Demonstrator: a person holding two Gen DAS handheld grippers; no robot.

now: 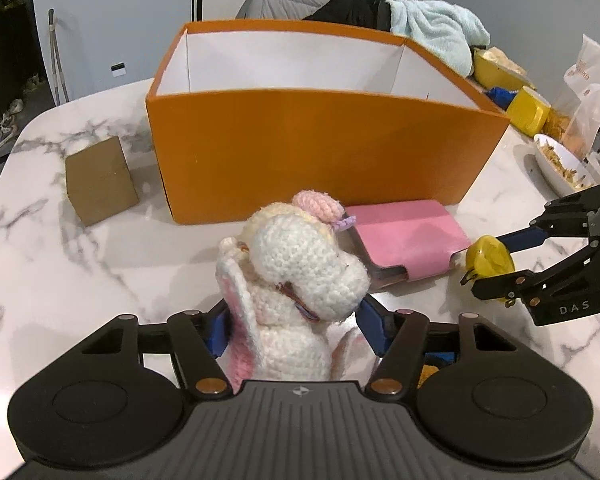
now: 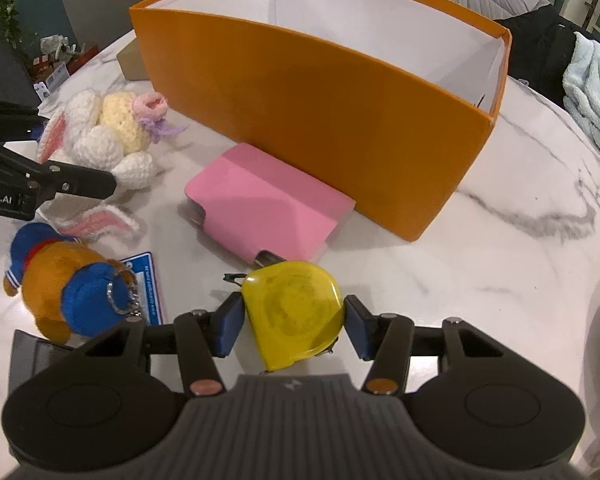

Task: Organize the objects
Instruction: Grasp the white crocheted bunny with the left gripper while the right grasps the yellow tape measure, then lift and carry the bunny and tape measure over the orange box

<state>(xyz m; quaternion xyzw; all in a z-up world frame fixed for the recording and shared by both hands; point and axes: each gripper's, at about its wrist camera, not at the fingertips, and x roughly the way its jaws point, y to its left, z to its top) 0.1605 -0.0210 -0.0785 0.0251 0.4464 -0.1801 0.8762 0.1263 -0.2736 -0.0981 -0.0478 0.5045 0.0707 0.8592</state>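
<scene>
While both claws are closed on objects, the orange box (image 1: 324, 148) is seen standing open on the marble desk (image 1: 100, 264).

The left claw (image 1: 292, 332) is clamped on the crocheted bunny (image 1: 300, 276), its blue pads pressed against the toy's sides, just in front of the box. The right claw (image 2: 294, 322) is clamped on the yellow tape measure (image 2: 296, 312), held between 2 blue pads near the pink case (image 2: 264, 204), which lies on the desk touching the box's front wall. A plush bear keychain (image 2: 60, 292) is seen at the left of the right wrist view, and a brown carton (image 1: 100, 180) to the left of the box. Whether the box holds anything cannot be told.
</scene>
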